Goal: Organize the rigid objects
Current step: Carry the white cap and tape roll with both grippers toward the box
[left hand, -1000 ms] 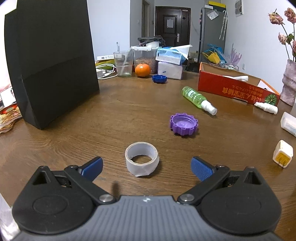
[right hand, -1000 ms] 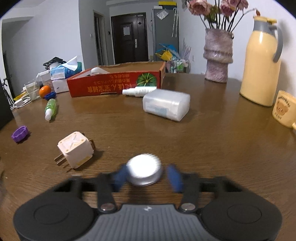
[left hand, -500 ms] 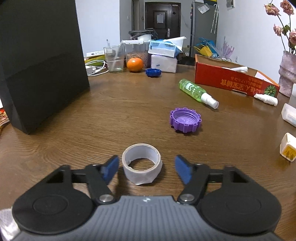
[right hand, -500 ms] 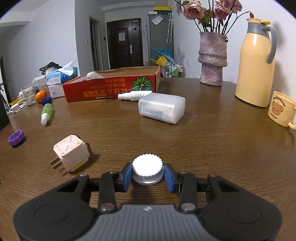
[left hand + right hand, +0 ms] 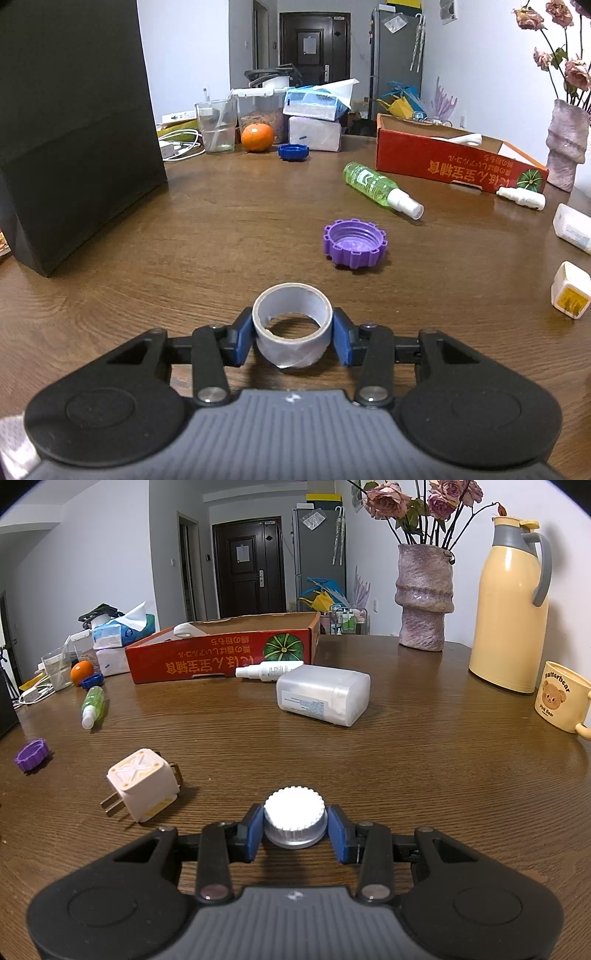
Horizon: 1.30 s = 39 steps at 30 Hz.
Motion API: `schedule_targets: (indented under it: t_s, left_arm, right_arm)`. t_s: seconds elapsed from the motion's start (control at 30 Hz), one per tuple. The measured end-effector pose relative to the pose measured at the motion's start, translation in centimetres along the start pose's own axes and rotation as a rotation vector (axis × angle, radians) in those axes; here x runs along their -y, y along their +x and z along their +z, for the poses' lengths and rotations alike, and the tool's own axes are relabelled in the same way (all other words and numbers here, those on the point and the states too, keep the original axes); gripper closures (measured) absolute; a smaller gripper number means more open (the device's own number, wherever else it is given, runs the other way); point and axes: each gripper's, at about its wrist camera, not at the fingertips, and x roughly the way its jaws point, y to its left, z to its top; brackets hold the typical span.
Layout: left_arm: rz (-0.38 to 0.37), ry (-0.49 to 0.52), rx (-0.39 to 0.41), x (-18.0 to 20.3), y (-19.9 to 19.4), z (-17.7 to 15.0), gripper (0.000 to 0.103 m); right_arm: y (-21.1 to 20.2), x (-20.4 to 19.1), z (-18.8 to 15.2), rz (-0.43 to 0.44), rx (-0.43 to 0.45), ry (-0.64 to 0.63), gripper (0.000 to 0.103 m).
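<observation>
Left claw [image 5: 293, 339] has just been closing; tape roll [image 5: 291, 325] sits between its blue pads, both pads touching the roll's sides, roll resting on the wood surface [image 5: 221, 229]. Right claw [image 5: 295, 829] pinches a white cap [image 5: 294, 821], pads pressed on both sides. Left view: purple lid [image 5: 355, 242] beyond the roll to the right, green bottle [image 5: 380, 190] lying farther back, red box [image 5: 458, 168] behind it, black bag [image 5: 74, 122] at left, orange [image 5: 257, 137] and blue lid [image 5: 293, 151] at the far edge. Right view: plug [image 5: 142, 784] left of the cap, white container [image 5: 323, 694] farther back, vase [image 5: 424, 598], yellow jug [image 5: 511, 605], mug [image 5: 563, 696] at right. Dark door [image 5: 247, 576] in the back wall
</observation>
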Motion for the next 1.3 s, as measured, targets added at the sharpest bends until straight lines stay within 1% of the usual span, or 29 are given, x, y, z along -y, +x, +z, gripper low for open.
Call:
schedule_targets:
  t_s: [0.2,0.43,0.83,1.07,1.3]
  left_arm:
    - [-0.006,0.0,0.023,0.3,-0.9,0.5,0.059]
    - [-0.025,0.013,0.063,1.4,-1.9,1.8,0.059]
    - [-0.096,0.054,0.137,5.2,-3.1,4.6,0.059]
    - [-0.136,0.069,0.191,7.5,-3.7,6.5,0.059]
    - [-0.173,0.06,0.223,9.3,-3.8,8.4,0.059]
  right_arm:
    - [-0.2,-0.1,0.0,-0.001,0.006,-0.005,0.066]
    - [-1.4,-0.1,1.0,0.016,0.053,-0.006,0.066]
    - [-2.3,-0.5,3.2,0.039,0.112,-0.014,0.066]
    - [-2.6,-1.5,4.7,0.056,0.147,-0.032,0.066]
    - [-2.6,-2.7,6.4,0.078,0.177,-0.044,0.066]
